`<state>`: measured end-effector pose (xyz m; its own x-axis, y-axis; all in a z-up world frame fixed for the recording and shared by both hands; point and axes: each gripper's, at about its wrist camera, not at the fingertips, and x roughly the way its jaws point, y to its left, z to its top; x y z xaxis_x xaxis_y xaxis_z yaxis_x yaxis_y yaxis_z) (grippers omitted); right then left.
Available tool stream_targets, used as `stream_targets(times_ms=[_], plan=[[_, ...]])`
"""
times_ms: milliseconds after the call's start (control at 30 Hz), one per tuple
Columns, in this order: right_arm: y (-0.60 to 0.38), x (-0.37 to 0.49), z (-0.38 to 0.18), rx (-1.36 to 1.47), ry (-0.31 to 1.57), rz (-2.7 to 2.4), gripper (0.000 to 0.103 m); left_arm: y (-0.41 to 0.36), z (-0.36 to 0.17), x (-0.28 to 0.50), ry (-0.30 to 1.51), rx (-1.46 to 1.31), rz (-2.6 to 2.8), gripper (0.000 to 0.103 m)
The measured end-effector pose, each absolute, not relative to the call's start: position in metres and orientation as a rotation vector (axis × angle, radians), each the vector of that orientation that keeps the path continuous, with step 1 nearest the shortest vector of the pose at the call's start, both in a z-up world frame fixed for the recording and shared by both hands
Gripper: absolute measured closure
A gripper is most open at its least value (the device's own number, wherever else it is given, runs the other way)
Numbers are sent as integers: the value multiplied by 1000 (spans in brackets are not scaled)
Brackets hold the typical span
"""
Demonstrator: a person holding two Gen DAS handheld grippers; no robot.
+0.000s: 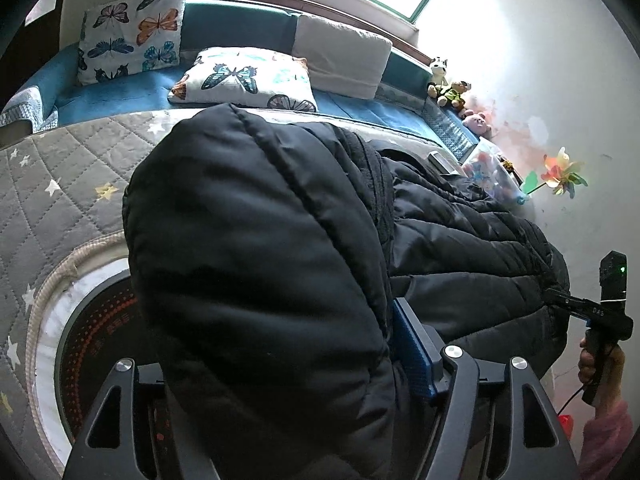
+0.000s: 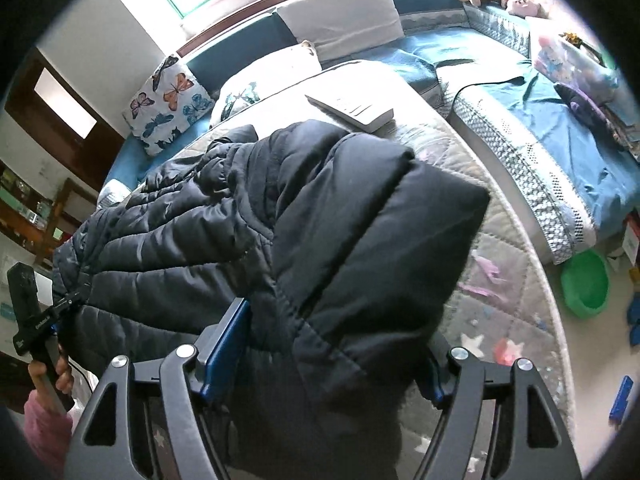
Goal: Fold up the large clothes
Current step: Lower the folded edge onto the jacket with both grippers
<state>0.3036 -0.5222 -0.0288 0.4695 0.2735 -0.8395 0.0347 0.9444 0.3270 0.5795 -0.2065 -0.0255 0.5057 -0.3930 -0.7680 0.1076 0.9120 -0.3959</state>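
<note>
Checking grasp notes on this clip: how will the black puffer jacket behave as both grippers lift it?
The black puffer jacket will probably sag floppily between the left gripper and the right gripper. Its puffy quilting suggests it is light for its bulk. The shiny shell may slip.

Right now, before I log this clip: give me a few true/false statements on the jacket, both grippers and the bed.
1. Both grippers grip the black jacket. True: the left gripper and right gripper each have its fabric between their fingers.
2. The jacket lies flat and folded. False: it is held up, bunched, above the quilt.
3. A butterfly pillow lies beyond the jacket. True.
4. The basin is red. False: it is green.
5. A white box rests on the bed. True.
</note>
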Motion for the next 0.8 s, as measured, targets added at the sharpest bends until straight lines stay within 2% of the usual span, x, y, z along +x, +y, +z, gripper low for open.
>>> stream_targets(times_ms=[400,600,800], plan=[[-522,286,-1,135,1008,-17,23,-178,-13,569,1019,-386,-328,29],[-521,280,21,173,926,-7,23,-132,-6,571,1036,-584,-336,29],[-502,291,22,163,908,30,23,-107,16,556,974,-550,-283,29]])
